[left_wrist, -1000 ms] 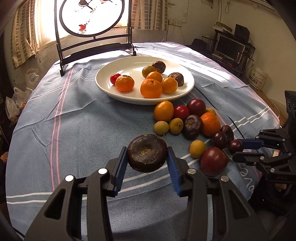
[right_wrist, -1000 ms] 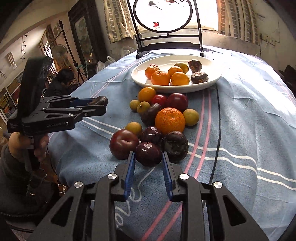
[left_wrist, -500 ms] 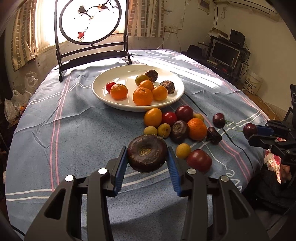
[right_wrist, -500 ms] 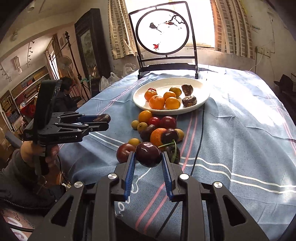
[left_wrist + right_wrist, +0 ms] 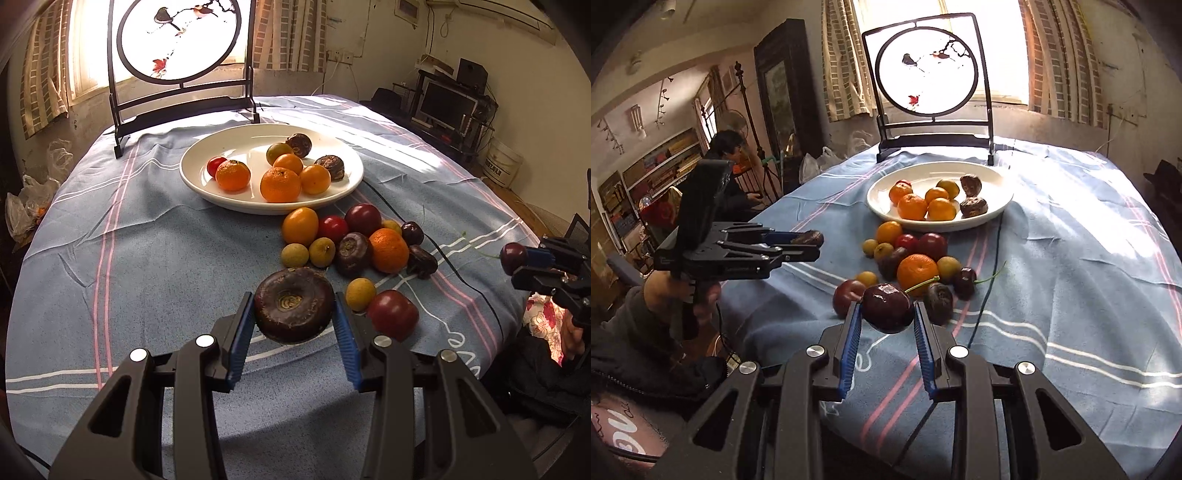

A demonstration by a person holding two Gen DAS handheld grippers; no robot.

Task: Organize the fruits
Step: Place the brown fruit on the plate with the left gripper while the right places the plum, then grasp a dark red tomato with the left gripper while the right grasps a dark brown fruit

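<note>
My left gripper (image 5: 294,308) is shut on a flat dark brown water chestnut (image 5: 293,295), held above the blue striped cloth short of the fruit pile. My right gripper (image 5: 887,312) is shut on a dark red cherry (image 5: 886,304) with a green stem, lifted clear of the cloth near the pile's front. A white plate (image 5: 195,177) farther back holds several oranges, a small tomato and two dark chestnuts. Loose fruit (image 5: 351,240) lies on the cloth just in front of the plate: oranges, plums, small yellow fruits and dark chestnuts. The left gripper (image 5: 798,243) shows at the left of the right wrist view.
A round painted screen (image 5: 177,40) on a black stand rises behind the plate. A thin black cable (image 5: 991,266) runs over the cloth right of the pile. A person (image 5: 731,155) sits beyond the table's left side. The cloth drops off at the near edge.
The right gripper has risen with the cherry, off the pile and back toward the near table edge. A second cherry near it has shifted. The left gripper kept the chestnut almost still.
</note>
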